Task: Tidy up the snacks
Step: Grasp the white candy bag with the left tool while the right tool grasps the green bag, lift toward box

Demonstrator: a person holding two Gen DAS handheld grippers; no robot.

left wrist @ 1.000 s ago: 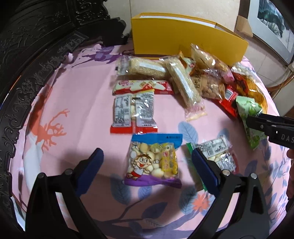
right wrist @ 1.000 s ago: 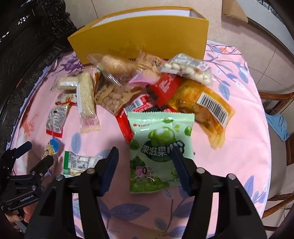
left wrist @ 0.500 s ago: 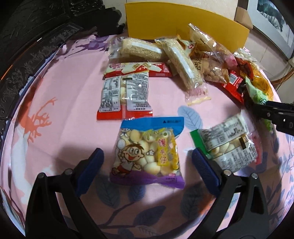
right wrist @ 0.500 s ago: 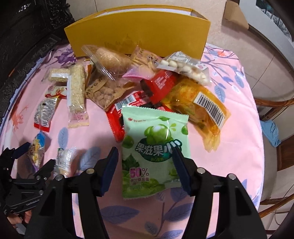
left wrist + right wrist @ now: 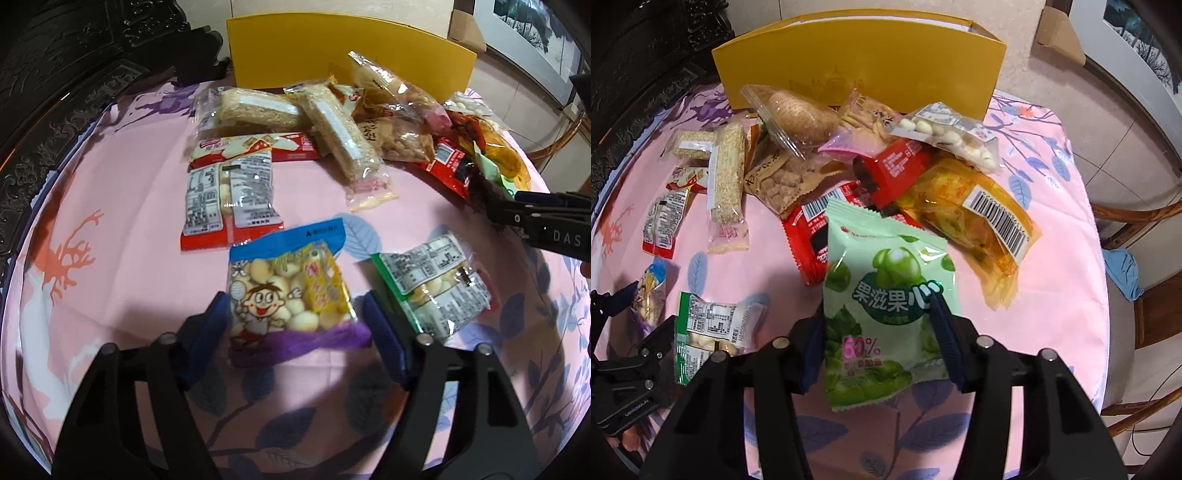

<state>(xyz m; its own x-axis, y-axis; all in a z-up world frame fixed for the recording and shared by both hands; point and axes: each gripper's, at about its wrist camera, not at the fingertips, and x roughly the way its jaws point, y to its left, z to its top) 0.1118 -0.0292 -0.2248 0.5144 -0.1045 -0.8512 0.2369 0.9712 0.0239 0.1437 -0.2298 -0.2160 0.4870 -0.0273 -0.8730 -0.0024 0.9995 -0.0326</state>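
Note:
My left gripper has its fingers on both sides of a blue and purple bag of round biscuits with a cartoon boy on it, lying on the pink tablecloth. My right gripper has its fingers against both edges of a green fruit-candy bag, whose far end rests on the snack pile. A yellow box stands open at the back of the table. Each gripper also shows in the other view, the right one and the left one.
A pile of snack bags lies before the box: two rice bars, red packets, a peanut bag, an orange bag, a white-ball bag. A green-edged bag lies between the grippers. Wooden chair at right.
Both grippers have moved forward and narrowed around their bags. The left now flanks the biscuit bag closely; the right now pinches the green bag's edges.

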